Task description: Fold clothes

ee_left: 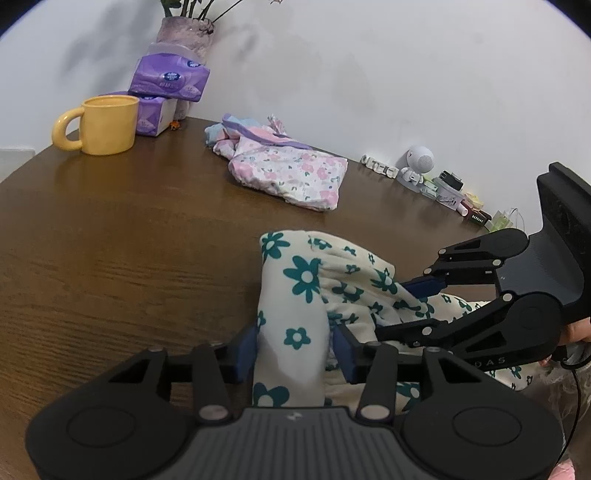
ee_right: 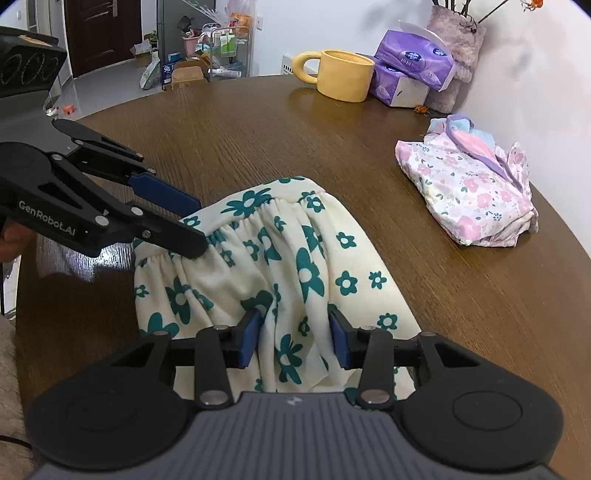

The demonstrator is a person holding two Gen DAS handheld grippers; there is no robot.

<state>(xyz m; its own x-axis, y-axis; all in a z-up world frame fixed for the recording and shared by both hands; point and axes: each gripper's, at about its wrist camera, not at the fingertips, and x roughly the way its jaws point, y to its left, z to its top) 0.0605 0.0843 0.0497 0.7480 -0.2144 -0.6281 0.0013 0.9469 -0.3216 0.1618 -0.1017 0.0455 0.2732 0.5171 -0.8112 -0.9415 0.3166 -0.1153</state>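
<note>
A cream garment with teal flowers point(ee_left: 306, 277) point(ee_right: 314, 251) lies bunched on the near part of the brown round table point(ee_left: 129, 240) point(ee_right: 240, 129). A raised fold of it stands between the blue pads of my left gripper point(ee_left: 293, 350) point(ee_right: 199, 227). That fold touches the left pad, and a thin gap shows at the right pad. My right gripper point(ee_right: 295, 341) point(ee_left: 393, 308) has gathered cloth pinched between its pads, near the garment's ruffled seam. The two grippers are close together on the same garment.
A folded pink-flowered garment point(ee_left: 291, 173) point(ee_right: 469, 192) lies farther back near the wall. A yellow mug point(ee_left: 107, 123) point(ee_right: 343, 75), purple tissue packs point(ee_left: 170, 77) point(ee_right: 413, 59) and a vase point(ee_left: 184, 31) stand at the table's far side. Small trinkets point(ee_left: 417, 166) line the wall.
</note>
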